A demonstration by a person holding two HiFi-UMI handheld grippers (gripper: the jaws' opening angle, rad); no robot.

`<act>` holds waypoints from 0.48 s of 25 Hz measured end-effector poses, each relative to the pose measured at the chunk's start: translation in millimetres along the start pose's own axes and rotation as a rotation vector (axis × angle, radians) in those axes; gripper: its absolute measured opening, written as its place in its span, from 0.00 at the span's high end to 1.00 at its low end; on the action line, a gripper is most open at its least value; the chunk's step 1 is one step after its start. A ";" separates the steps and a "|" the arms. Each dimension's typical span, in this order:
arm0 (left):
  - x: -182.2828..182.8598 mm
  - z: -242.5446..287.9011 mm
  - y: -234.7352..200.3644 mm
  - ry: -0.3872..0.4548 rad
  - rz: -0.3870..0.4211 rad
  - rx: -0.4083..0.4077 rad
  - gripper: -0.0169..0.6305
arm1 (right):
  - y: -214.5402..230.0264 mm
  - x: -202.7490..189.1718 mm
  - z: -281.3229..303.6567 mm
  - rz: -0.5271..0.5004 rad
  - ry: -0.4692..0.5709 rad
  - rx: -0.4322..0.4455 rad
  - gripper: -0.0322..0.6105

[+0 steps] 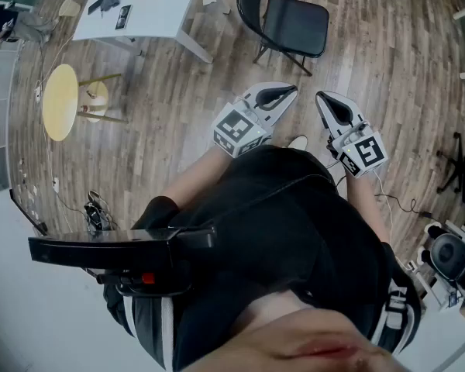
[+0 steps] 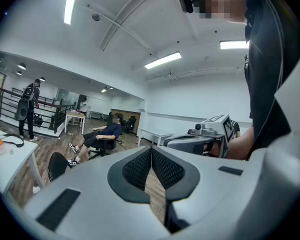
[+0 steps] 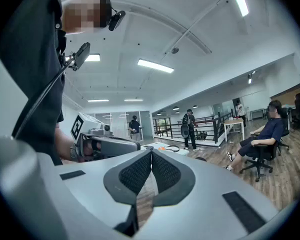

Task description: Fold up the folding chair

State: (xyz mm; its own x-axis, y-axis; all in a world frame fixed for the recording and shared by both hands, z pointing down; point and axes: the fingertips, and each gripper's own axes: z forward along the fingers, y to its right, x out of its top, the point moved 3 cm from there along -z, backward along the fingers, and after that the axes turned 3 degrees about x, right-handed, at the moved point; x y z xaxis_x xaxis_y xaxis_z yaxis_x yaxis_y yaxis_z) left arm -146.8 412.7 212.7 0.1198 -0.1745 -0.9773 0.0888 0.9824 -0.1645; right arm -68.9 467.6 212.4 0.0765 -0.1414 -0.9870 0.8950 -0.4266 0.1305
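The black folding chair [image 1: 291,23] stands unfolded on the wood floor, beyond both grippers. My left gripper [image 1: 291,92] is held in front of the person's body, short of the chair, jaws shut with nothing between them. My right gripper [image 1: 323,98] hangs beside it on the right, also shut and empty. In the left gripper view the shut jaws [image 2: 151,149] meet at the tip; the chair's back [image 2: 56,167] shows low on the left and the right gripper [image 2: 212,134] on the right. The right gripper view shows its jaws [image 3: 151,152] closed, with the left gripper [image 3: 101,142] beside them.
A white table [image 1: 143,18] with small items stands left of the chair. A yellow round stool [image 1: 60,101] is further left, and cables lie on the floor [image 1: 97,208]. A person sits in an office chair [image 2: 102,136] across the room. Office chairs [image 1: 461,169] stand at the right.
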 end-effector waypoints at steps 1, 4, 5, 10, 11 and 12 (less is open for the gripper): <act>-0.1 1.1 1.4 -0.001 -0.005 -0.001 0.96 | 0.6 0.2 -1.2 0.001 0.001 0.000 0.93; -0.5 3.4 6.2 -0.005 -0.010 0.000 0.96 | 0.9 -0.3 -5.5 0.006 0.003 0.003 0.93; -0.5 3.9 7.8 -0.005 -0.010 0.001 0.96 | 0.5 -0.8 -7.0 0.006 0.002 0.004 0.93; -0.1 5.1 9.8 -0.006 -0.010 0.019 0.96 | 1.0 -1.1 -10.3 0.004 0.004 0.019 0.93; -0.5 6.0 10.2 -0.007 -0.011 0.023 0.96 | 1.7 -1.2 -11.5 0.004 0.005 0.023 0.93; -1.0 7.1 11.1 -0.009 -0.014 0.026 0.96 | 2.2 -1.4 -13.2 0.003 0.006 0.027 0.93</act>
State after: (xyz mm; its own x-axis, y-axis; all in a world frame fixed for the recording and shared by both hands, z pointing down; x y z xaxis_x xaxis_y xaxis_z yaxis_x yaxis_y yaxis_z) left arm -139.0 423.3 212.8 0.1271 -0.1885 -0.9738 0.1158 0.9779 -0.1742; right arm -61.2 478.7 212.9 0.0818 -0.1379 -0.9871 0.8825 -0.4502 0.1360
